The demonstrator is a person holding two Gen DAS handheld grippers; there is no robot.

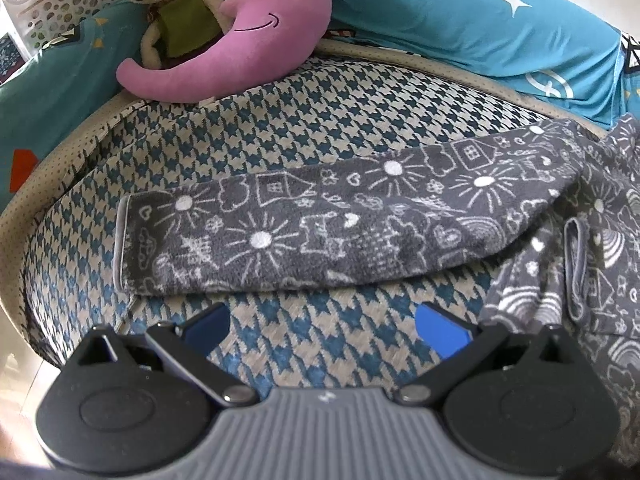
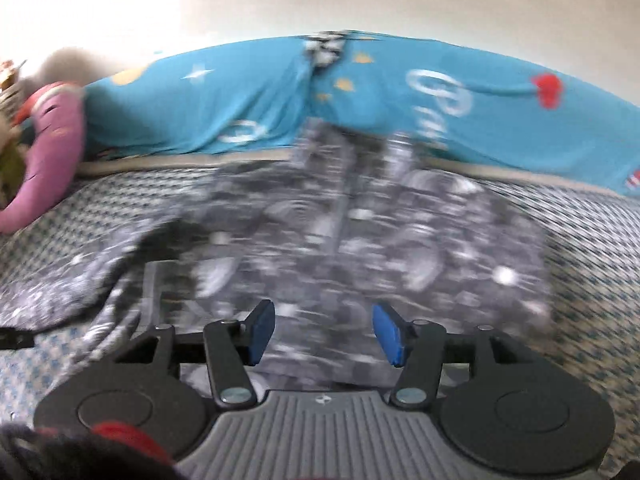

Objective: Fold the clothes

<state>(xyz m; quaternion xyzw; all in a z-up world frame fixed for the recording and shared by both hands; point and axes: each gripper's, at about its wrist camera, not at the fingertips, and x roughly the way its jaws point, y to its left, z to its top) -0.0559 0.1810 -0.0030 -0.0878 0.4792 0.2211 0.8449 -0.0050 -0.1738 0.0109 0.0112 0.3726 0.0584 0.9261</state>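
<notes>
Left wrist view: the left claw [image 1: 322,330] is seen spread wide and empty at the lower centre, above the houndstooth mattress [image 1: 280,120], with one sleeve of the grey printed garment [image 1: 340,224] laid flat across the middle of the frame and the body bunched at the right edge. In the blurred right wrist view, the right claw [image 2: 323,334] is seen open, holding nothing, directly over the garment at centre frame. A pink plush cushion [image 1: 256,36] is located upper left.
</notes>
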